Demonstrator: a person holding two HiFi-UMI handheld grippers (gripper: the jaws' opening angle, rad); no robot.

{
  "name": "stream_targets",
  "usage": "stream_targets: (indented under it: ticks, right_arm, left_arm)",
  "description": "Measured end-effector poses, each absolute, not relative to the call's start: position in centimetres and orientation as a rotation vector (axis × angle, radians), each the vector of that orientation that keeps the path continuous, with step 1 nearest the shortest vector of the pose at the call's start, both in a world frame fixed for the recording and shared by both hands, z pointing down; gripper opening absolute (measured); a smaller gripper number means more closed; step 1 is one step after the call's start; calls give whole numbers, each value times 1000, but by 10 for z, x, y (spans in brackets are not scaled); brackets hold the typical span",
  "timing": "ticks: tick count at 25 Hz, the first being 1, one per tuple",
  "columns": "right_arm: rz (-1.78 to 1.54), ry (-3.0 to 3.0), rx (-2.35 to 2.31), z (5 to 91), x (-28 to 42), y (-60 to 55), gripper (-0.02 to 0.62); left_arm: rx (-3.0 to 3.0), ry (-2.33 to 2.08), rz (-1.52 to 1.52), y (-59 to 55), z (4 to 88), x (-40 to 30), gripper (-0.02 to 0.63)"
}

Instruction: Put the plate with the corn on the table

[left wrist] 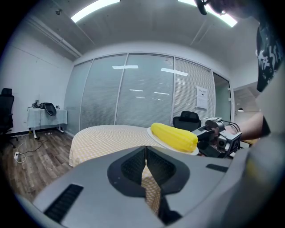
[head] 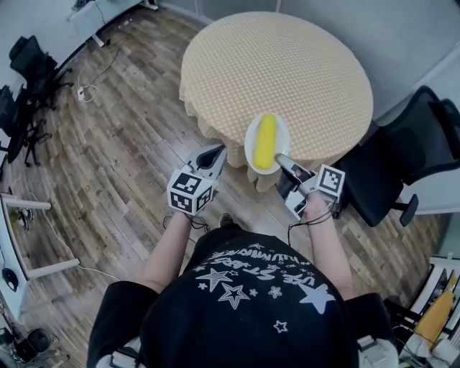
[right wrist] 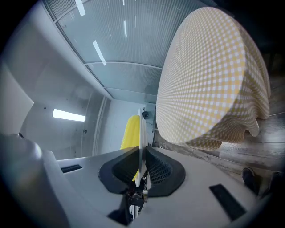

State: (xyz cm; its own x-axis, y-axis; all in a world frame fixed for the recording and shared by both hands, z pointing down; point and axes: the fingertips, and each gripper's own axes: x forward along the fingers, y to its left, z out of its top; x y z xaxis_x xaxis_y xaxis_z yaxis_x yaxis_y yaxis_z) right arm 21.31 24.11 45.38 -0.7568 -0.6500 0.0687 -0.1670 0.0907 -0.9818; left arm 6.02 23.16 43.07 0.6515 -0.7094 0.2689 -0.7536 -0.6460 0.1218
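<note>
A white plate (head: 253,147) carrying a yellow corn cob (head: 266,141) hangs over the near rim of the round table (head: 287,65), which wears a yellow checked cloth. My right gripper (head: 282,161) is shut on the plate's near edge; in the right gripper view the plate (right wrist: 141,142) runs edge-on between the pads with the corn (right wrist: 131,132) to its left. My left gripper (head: 217,153) is shut and empty, left of the plate and short of the table. In the left gripper view the corn (left wrist: 173,137) and plate (left wrist: 153,136) float above the table (left wrist: 107,138).
A black office chair (head: 402,165) stands right of the table, close to my right hand. More dark chairs (head: 25,79) and a white desk (head: 100,14) sit at the far left on the wooden floor (head: 115,165). A glass partition (left wrist: 129,89) lies beyond the table.
</note>
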Motion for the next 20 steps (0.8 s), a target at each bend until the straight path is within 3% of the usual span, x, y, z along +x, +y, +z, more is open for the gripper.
stream_targets:
  ticks: [20]
  right_arm:
    - [-1743,1919,-838,475,156,190,41]
  left_arm:
    - [2587,-1235,269,186,441,-30,11]
